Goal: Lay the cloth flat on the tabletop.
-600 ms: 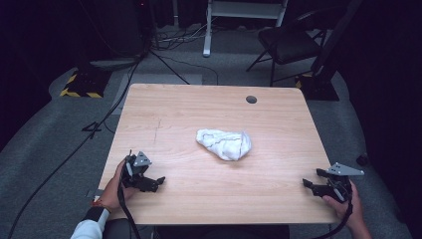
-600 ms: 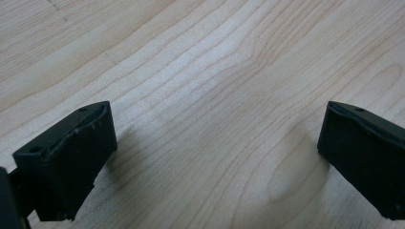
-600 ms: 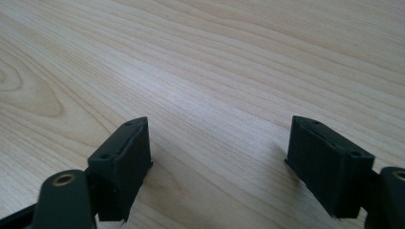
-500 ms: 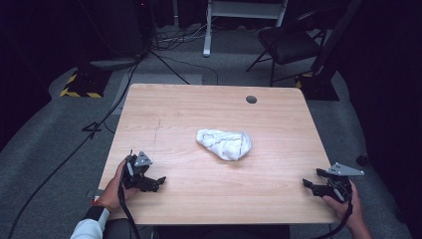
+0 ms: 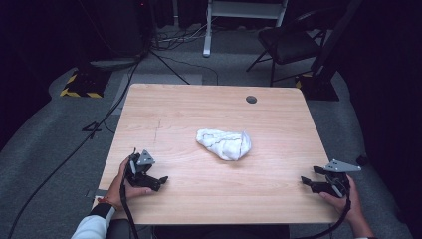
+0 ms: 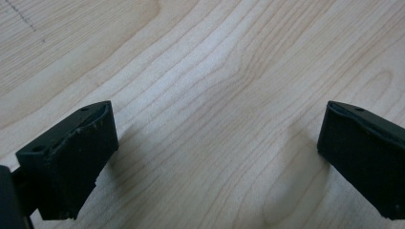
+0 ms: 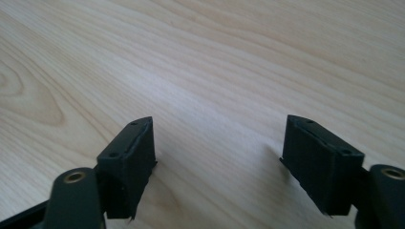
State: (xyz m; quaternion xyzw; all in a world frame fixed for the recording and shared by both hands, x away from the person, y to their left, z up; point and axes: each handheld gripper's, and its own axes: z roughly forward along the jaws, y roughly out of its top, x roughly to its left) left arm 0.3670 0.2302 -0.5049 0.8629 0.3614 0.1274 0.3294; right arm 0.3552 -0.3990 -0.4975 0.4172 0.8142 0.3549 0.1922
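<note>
Resting at bench centre, white crumpled cloth; left tongs and right tongs both apart, near front corners, holding nothing.

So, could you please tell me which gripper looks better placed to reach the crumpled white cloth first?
Probably the left gripper: in the high view it sits nearer the white cloth than the right gripper, which rests at the table's far corner. Both have their fingers open over bare wood, so neither is occupied.

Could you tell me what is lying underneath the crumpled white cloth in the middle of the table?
The white cloth lies directly on the wooden table; bare wood shows all around it. Whether anything sits beneath its folds cannot be seen, as the fabric covers that spot.
</note>
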